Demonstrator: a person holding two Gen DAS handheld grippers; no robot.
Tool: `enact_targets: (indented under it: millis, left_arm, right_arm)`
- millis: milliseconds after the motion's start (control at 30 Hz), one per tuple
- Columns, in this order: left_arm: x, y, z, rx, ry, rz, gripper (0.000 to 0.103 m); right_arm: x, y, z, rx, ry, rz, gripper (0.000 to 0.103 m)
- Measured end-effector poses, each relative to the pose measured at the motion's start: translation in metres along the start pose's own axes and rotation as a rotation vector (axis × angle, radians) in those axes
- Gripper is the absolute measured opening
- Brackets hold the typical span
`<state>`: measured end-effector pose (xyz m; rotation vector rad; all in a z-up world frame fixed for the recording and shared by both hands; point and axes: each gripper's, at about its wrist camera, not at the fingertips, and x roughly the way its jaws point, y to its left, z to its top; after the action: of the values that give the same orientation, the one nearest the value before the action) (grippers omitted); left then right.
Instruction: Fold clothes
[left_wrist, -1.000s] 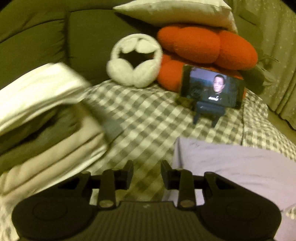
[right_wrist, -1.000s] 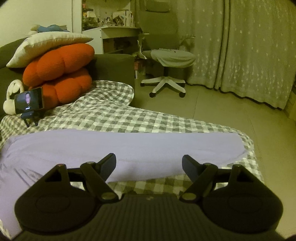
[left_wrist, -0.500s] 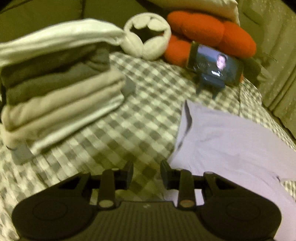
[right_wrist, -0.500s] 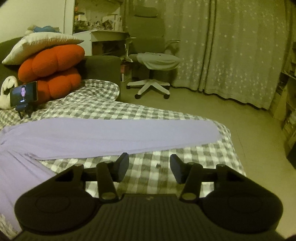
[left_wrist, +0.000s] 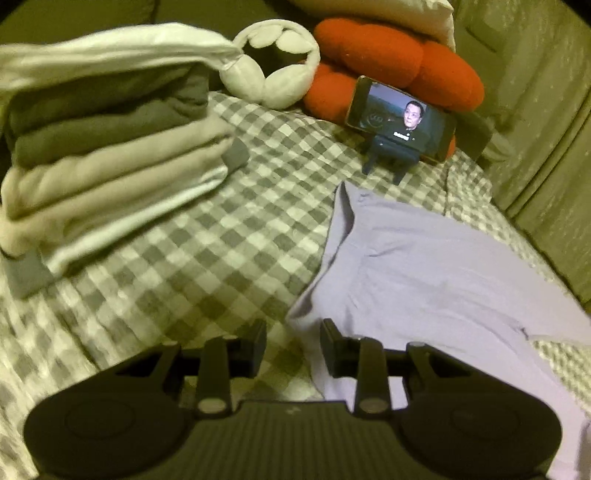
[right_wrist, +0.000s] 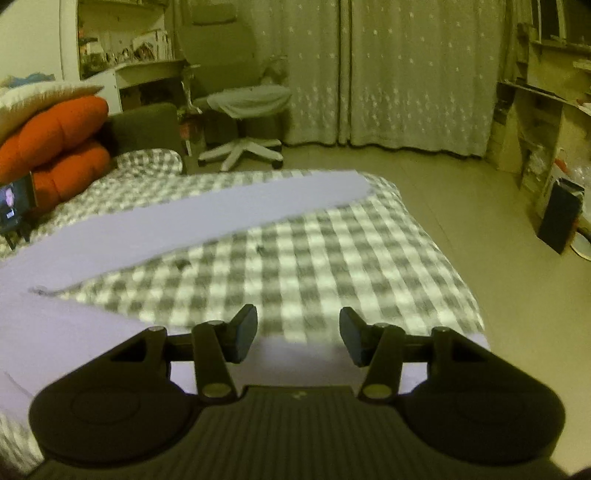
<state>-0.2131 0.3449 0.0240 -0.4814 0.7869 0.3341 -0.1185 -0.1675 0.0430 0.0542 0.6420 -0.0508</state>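
Note:
Lilac trousers (left_wrist: 424, 273) lie spread on the checked bed cover (left_wrist: 207, 258), waistband toward the phone. In the right wrist view one leg (right_wrist: 207, 225) stretches toward the bed's far corner and the other leg (right_wrist: 306, 354) lies right under the fingers. My left gripper (left_wrist: 293, 345) is open and empty, low over the trousers' near waist corner. My right gripper (right_wrist: 298, 336) is open and empty above the near leg. A pile of folded clothes (left_wrist: 107, 147) sits at the left.
A phone on a small stand (left_wrist: 400, 120) plays video at the bed's head, before orange cushions (left_wrist: 395, 62) and white earmuffs (left_wrist: 273, 70). Beyond the bed's edge (right_wrist: 454, 280) are bare floor, an office chair (right_wrist: 240, 107), curtains and shelves (right_wrist: 543, 122).
Both grippers have dropped lower toward the trousers. The left one swung down past the folded pile. The right one swung right, bringing the near leg under its fingers, and its gap widened slightly.

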Motion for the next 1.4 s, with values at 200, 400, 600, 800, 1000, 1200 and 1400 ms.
enact_targets:
  millis: [200,400,600,800,1000,1200,1400]
  left_arm:
    - [-0.003,0.0,-0.011,0.019,-0.001,-0.049,0.041]
    - [-0.008,0.005,-0.018,0.014,-0.044,-0.021,0.046]
    - [-0.004,0.015,-0.02,-0.023,-0.039,-0.055,0.048]
    - [0.001,0.019,-0.027,-0.044,-0.032,-0.064,0.049]
    - [-0.001,0.017,-0.028,-0.041,-0.032,-0.083,0.049]
    - [0.001,0.012,-0.03,-0.029,-0.035,-0.055,0.049]
    - [0.0,0.011,-0.031,-0.038,-0.037,-0.051,0.05]
  right_arm:
    - [-0.018,-0.03,-0.015,0.125,0.012,-0.026,0.067]
    - [-0.031,-0.062,-0.025,0.269,0.025,-0.064,0.07]
    - [-0.043,-0.102,-0.036,0.458,0.035,-0.103,0.071]
    - [-0.049,-0.127,-0.042,0.609,0.05,-0.139,0.071]
    - [-0.042,-0.141,-0.044,0.714,0.086,-0.115,0.067]
    - [-0.036,-0.149,-0.045,0.781,0.1,-0.112,0.063]
    - [-0.032,-0.16,-0.05,0.86,0.111,-0.112,0.054]
